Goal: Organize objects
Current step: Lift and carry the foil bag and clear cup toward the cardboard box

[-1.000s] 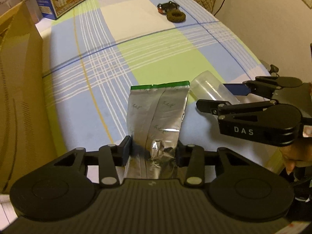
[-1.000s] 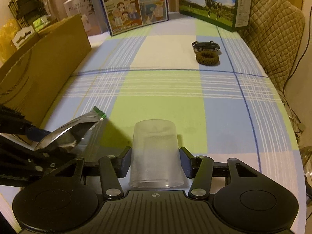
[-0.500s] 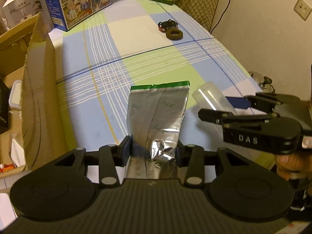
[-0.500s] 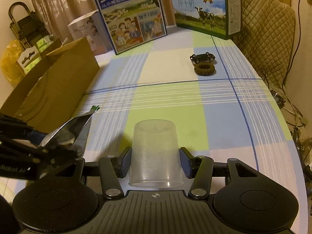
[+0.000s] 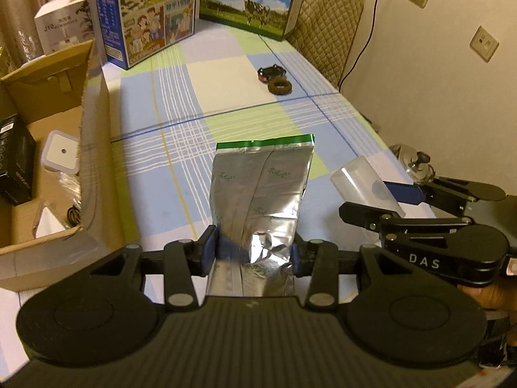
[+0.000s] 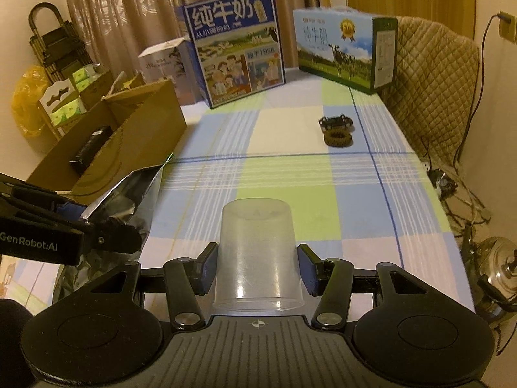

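Note:
My left gripper point(image 5: 253, 250) is shut on a silver foil pouch point(image 5: 261, 187) with a green top band, held above the checked tablecloth point(image 5: 194, 97). My right gripper point(image 6: 257, 266) is shut on a clear plastic cup point(image 6: 258, 249), held upside down over the cloth. In the left wrist view the right gripper point(image 5: 392, 200) and its cup point(image 5: 362, 181) hang at the right. The right wrist view has the left gripper point(image 6: 100, 223) and the pouch point(image 6: 135, 194) at the left. An open cardboard box point(image 5: 87, 148) stands at the table's left.
A small toy car point(image 6: 336, 121) and a dark ring point(image 6: 338, 137) lie far right on the cloth. Two milk cartons point(image 6: 236, 48) point(image 6: 342, 48) stand at the far edge. The box holds a black pack point(image 5: 14, 161) and a white device point(image 5: 61, 155). A padded chair point(image 6: 433, 97) stands right.
Both grippers have risen with their loads still held. More of the far table, the cartons and the inside of the cardboard box have come into view.

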